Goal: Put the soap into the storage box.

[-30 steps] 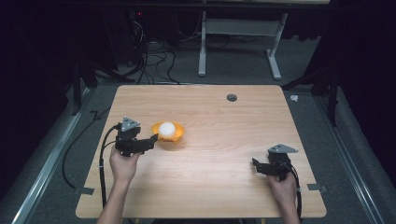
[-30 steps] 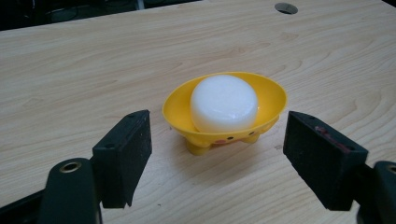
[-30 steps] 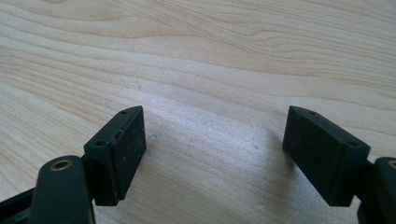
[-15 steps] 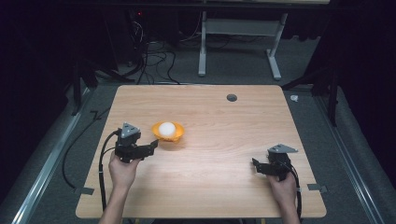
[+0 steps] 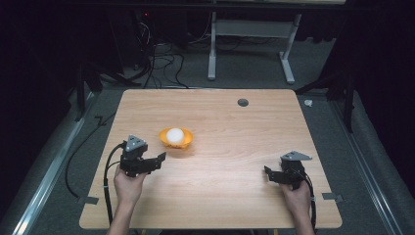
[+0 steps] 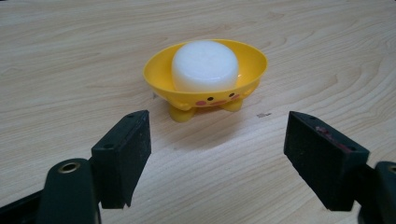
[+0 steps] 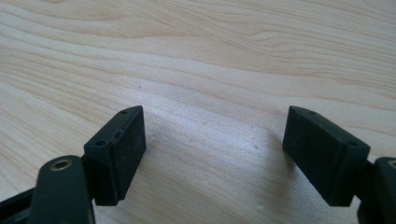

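Both grippers' fingers spread, empty — left gripper (image 5: pixel 157 159) pulled back from yellow bowl (image 5: pixel 176 138); right gripper (image 5: pixel 270 173) unmoved.

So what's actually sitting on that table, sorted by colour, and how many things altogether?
Yellow: 1, the bowl with a little face and feet.
White: 1, the round block lying in the bowl.
Black: 2, the left gripper and the right gripper, each held in a hand, jaws apart.
Total: 4.
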A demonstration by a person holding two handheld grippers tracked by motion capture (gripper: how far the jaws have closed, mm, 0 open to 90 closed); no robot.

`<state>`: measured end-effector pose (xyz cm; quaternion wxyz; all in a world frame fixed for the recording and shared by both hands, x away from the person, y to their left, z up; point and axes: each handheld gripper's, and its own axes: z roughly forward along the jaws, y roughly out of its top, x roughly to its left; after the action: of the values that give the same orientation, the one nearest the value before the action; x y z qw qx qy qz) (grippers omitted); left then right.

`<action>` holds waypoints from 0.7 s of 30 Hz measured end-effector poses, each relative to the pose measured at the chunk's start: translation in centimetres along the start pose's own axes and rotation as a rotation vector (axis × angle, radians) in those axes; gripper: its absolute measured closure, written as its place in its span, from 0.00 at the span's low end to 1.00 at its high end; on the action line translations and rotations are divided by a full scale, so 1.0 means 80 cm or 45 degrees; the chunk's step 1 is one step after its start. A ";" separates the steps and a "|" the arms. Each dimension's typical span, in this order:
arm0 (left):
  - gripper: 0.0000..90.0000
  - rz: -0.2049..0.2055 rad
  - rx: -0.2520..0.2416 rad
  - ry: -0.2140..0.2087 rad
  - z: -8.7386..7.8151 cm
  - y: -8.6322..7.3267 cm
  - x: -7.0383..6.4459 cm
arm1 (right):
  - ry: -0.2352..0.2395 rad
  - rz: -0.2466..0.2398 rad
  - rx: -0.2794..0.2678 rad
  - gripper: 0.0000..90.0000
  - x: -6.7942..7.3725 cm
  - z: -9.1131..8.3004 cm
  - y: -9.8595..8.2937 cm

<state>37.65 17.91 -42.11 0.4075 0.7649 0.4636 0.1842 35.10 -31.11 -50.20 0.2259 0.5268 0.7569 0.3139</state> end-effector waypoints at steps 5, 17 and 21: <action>0.26 -0.008 -0.005 -0.006 -0.002 -0.005 -0.001 | 0.000 0.000 0.000 0.25 0.000 0.000 0.000; 0.26 -0.031 0.016 -0.014 0.002 -0.022 -0.004 | 0.000 0.000 0.000 0.25 0.000 0.000 0.000; 0.26 -0.040 0.020 -0.014 0.003 -0.028 -0.004 | 0.000 0.000 0.000 0.25 0.000 0.000 0.000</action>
<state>36.36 18.05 -43.96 0.4070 0.7617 0.4747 0.1700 35.09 -31.10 -50.20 0.2259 0.5269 0.7569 0.3138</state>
